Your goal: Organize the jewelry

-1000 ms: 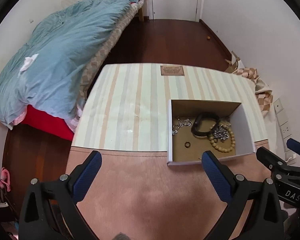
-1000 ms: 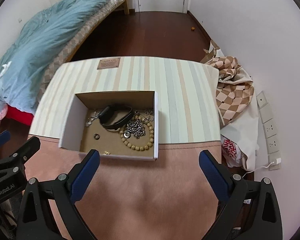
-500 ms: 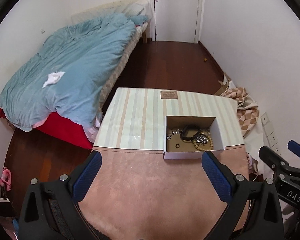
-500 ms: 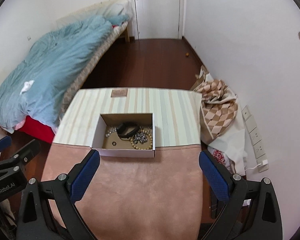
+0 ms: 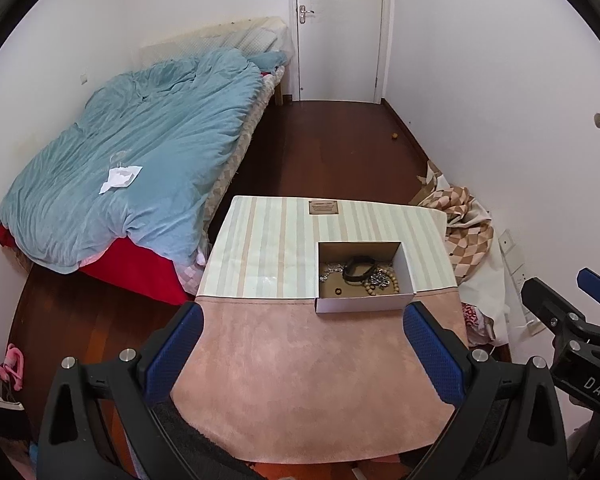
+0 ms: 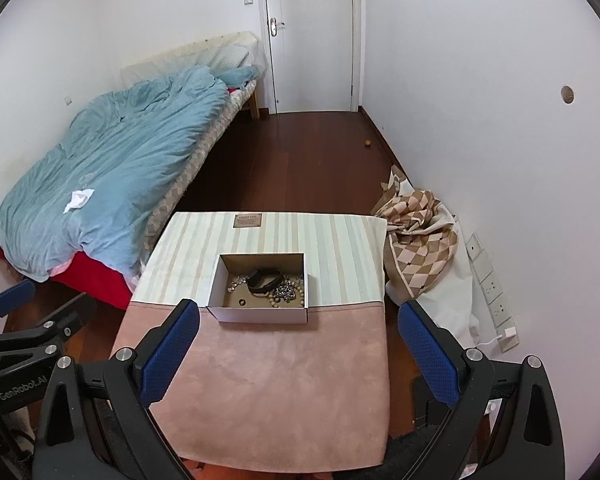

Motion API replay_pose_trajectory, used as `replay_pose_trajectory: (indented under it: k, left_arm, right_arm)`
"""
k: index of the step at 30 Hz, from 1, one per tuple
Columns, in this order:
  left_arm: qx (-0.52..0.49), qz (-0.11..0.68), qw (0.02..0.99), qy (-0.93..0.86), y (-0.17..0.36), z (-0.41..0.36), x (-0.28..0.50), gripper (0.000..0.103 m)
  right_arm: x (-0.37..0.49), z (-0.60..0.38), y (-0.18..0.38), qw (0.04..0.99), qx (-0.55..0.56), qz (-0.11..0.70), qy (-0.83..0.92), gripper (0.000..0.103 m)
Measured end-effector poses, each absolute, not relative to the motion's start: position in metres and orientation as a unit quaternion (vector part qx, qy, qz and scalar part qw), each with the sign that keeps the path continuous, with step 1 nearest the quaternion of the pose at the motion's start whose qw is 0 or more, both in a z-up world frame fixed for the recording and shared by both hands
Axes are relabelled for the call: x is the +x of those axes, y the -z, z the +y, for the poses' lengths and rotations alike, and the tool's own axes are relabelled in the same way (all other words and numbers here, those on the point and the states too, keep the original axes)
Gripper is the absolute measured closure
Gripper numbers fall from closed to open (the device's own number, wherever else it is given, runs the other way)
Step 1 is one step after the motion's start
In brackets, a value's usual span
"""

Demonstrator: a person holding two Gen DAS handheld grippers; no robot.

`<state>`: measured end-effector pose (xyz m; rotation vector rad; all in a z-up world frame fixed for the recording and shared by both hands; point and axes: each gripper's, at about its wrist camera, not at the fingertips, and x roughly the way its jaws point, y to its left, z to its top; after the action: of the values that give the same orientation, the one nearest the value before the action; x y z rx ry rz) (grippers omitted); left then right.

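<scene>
Bed (image 5: pixel 140 168) with blue duvet fills 9–11 o'clock, white paper scrap (image 5: pixel 120 178) on it. Surface (image 5: pixel 300 380) sits centre frame: pink suede near half, striped far half, small brown label (image 5: pixel 323 207) at its far edge. Checkered cloth heap (image 6: pixel 420 232) on the floor at 3 o'clock of the surface, against the wall. White cardboard box (image 5: pixel 360 304) stands open on the striped half, near wall right on the pink/stripe seam, toward 1 o'clock in the left wrist view and 12 o'clock in the right. All jewelry is inside the box: black band (image 6: pixel 264 280) mid-box, silver chain pile (image 6: pixel 286 292) touching it on the right, wooden bead bracelet (image 5: pixel 384 286) around the chain, thin silver chain (image 6: pixel 236 282) at left, small dark ring (image 6: pixel 242 302) near the front wall. Left claw (image 5: pixel 304 356) fingers wide apart, nothing between them, well back from the box over the pink half. Right claw (image 6: pixel 298 350) same: spread apart, empty, nearer the box.
</scene>
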<state>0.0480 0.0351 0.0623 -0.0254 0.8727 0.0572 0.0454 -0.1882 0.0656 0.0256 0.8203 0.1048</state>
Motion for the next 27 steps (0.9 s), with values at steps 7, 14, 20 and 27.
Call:
replay_pose_trajectory:
  k: [7,14,20,27]
  left_arm:
    - [-0.015,0.423,0.906,-0.025,-0.065,0.033,0.043,0.001]
    - [-0.020,0.432,0.901,-0.033,-0.062,0.024,0.051,0.001]
    - [-0.014,0.448,0.893,-0.042,-0.050,0.019,0.077,0.001]
    - [-0.012,0.468,0.882,-0.048,-0.037,0.019,0.108,0.001]
  right_arm:
    - [0.033,-0.195,-0.077,0.917,0.011,0.396,-0.047,0.002]
    - [0.047,-0.202,-0.068,0.914,0.009,0.405,-0.031,0.001]
    - [0.075,-0.199,-0.052,0.908,0.006,0.417,-0.019,0.001]
    - [0.108,-0.194,-0.045,0.903,-0.001,0.429,-0.018,0.001]
